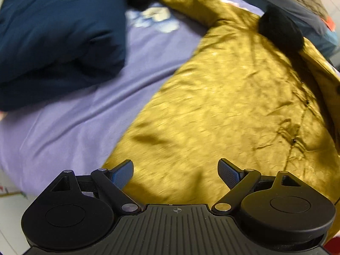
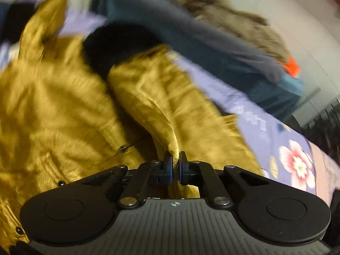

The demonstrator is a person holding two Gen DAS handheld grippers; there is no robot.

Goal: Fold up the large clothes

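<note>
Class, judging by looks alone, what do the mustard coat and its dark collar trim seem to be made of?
Mustard coat: probably a thin woven synthetic or satin-like shell; it has a slight sheen and fine crinkles. Dark collar trim: looks like black fur or fleece, matte and fuzzy-edged, though blur leaves it uncertain.

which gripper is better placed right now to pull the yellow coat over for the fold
Right. The right gripper is already shut on a fold of the yellow coat; the left gripper hangs open above it, holding nothing.

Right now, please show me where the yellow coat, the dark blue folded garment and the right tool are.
yellow coat (image 1: 223,97): left wrist view, its wrinkled body.
dark blue folded garment (image 1: 59,42): left wrist view, its top.
right tool (image 2: 175,165): right wrist view, between its fingertips.
</note>
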